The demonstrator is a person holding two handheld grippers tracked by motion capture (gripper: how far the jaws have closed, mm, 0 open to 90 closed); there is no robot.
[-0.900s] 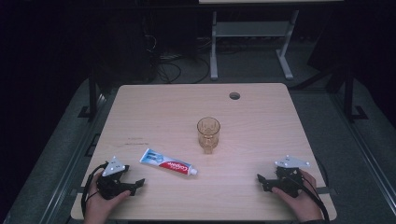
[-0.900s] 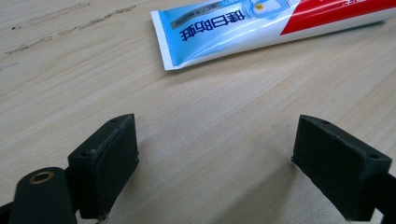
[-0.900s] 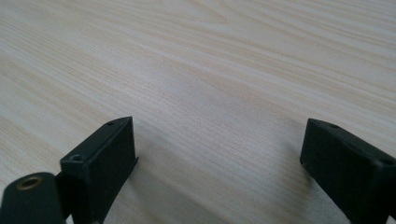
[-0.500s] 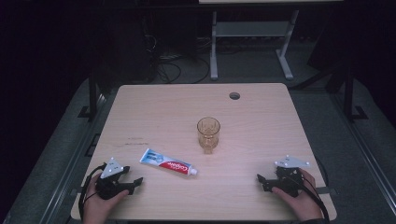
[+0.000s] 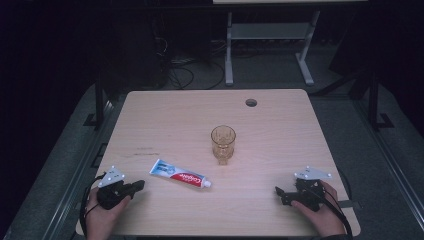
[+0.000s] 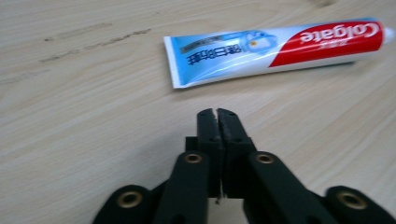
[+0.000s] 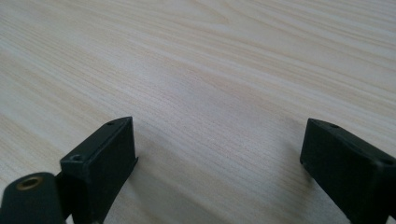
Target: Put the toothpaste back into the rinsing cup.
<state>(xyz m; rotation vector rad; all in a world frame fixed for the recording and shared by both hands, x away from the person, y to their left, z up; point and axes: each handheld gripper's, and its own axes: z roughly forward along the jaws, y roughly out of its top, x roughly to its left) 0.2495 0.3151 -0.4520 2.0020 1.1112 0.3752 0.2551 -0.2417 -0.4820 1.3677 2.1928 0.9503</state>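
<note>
**Inspector:** Reporting on the left gripper (image 6: 218, 113). Its jaws are sitting fully closed, pad against pad, with nothing between them. It is resting low at the near left corner of the table (image 5: 165, 107), pointing toward the toothpaste tube (image 6: 275, 52).

**Reviewer:** And where is the tube lying?

**Inspector:** Flat on the table, just ahead of the closed jaws but clear of them, its crimped end nearest the left gripper and its cap pointing toward the middle. The amber glass (image 5: 223, 143) is standing upright beyond it, apart from the tube.

**Reviewer:** Has anything shifted over the last second?

**Inspector:** Nothing I can detect. Both hands, the tube and the glass are occupying the same places as in the earlier pictures. The right gripper (image 7: 219, 154) is resting at the near right corner, jaws spread wide over bare wood.

**Reviewer:** Meaning?

**Inspector:** In my judgement, work is not yet starting; the left jaws would need opening before taking the tube.
</note>
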